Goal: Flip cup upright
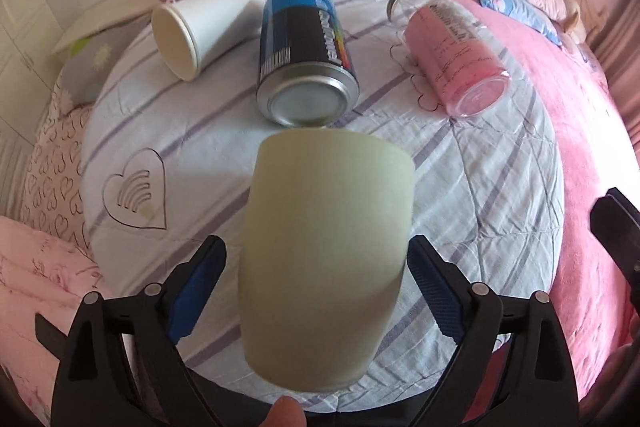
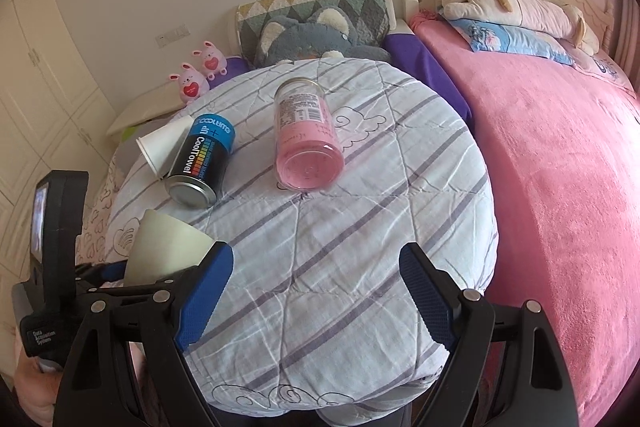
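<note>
Lying w/ long axis along L gripper (image 1: 316, 267), cup (image 1: 324, 259) between spread jaws; R gripper (image 2: 316, 267) jaws spread.

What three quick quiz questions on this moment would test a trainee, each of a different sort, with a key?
1. True or false: the left gripper has its fingers on either side of the pale green cup.
2. Which item lies between the white paper cup and the pink jar? A) a plate B) the blue-and-black can C) a spoon
3. Fill in: the right gripper is open and holds ____.

Key: 1 true; 2 B; 3 nothing.
</note>
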`<act>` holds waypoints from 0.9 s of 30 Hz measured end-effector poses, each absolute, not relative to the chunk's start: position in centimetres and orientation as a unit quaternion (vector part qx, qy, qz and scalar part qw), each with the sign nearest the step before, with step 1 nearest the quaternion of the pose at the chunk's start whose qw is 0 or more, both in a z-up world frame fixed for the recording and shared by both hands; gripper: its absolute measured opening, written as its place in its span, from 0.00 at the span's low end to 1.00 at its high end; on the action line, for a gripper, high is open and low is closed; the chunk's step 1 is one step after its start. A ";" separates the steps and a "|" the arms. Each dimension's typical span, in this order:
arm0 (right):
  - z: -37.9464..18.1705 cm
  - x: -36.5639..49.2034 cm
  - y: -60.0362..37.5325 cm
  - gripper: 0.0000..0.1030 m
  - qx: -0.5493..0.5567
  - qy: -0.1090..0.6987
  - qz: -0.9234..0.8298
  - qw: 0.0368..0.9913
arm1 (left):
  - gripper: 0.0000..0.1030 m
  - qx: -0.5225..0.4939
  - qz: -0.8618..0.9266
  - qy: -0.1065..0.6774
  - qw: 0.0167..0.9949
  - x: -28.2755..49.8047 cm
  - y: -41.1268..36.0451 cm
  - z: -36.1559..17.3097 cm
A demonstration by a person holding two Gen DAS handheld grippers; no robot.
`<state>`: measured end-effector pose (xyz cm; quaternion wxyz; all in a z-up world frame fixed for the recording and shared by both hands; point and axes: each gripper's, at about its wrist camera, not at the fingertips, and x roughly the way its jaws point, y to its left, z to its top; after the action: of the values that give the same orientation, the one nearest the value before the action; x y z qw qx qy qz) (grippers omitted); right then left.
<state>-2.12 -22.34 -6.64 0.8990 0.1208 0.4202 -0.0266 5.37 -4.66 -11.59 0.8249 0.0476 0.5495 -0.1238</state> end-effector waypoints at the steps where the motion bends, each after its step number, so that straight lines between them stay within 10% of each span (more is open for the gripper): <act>1: -6.6 -2.1 -22.1 0.83 0.119 0.420 -0.026 0.899 | 0.92 0.050 -0.124 0.545 0.827 5.3 -4.6 -11.3; 27: -3.4 -4.8 -11.1 0.83 0.063 0.400 -0.019 0.914 | 0.98 0.067 -0.053 0.438 0.895 -1.4 6.3 -3.6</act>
<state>-4.84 -11.05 -3.40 0.9139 0.0631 0.4005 -0.0190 -1.35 6.31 -3.56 0.8947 0.0667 0.4385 -0.0531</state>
